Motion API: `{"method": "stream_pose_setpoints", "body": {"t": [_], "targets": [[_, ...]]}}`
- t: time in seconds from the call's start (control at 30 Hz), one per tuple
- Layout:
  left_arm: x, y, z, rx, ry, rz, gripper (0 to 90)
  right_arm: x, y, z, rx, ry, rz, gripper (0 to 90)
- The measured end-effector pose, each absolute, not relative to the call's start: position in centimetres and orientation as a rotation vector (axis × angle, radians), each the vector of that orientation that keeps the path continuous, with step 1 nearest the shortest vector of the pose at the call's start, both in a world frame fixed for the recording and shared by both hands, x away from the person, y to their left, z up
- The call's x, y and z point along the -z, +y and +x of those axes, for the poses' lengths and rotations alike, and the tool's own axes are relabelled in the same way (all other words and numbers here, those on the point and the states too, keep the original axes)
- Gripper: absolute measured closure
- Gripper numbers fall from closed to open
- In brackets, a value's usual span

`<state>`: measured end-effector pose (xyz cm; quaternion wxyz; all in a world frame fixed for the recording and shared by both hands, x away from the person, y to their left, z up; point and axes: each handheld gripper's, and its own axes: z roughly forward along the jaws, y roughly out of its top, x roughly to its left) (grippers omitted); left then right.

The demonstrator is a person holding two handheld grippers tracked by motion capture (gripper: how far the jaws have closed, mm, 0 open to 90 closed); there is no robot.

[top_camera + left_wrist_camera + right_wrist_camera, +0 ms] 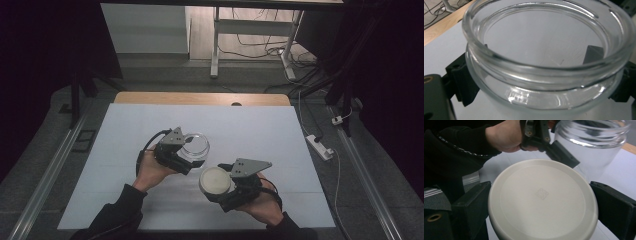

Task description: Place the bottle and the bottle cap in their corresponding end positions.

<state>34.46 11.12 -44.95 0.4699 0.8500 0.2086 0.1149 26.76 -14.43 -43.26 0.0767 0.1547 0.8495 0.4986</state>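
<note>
Holding a round off-white lid (215, 181) flat by its rim, the right tool (220, 186) sits just beside and nearer the person than the clear glass jar (195, 146). The left tool (189, 156) clamps that upright, open-mouthed, empty jar mid-worktop (260, 130).

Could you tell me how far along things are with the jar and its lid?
Done: both are gripped. The left gripper clamps the open glass jar; the right gripper holds the white lid beside it. Left: the lid is off the jar's mouth, whichever way the job runs.
</note>
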Motion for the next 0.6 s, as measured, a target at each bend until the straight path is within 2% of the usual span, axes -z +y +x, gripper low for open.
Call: {"method": "stream_pose_setpoints", "body": {"t": [0.6], "targets": [[45.7, 9.9, 36.8, -0.294, 0.52, 2.06, 7.4, 45.5, -14.0, 26.0, -1.466, 2.588, 0.475, 6.7]]}}
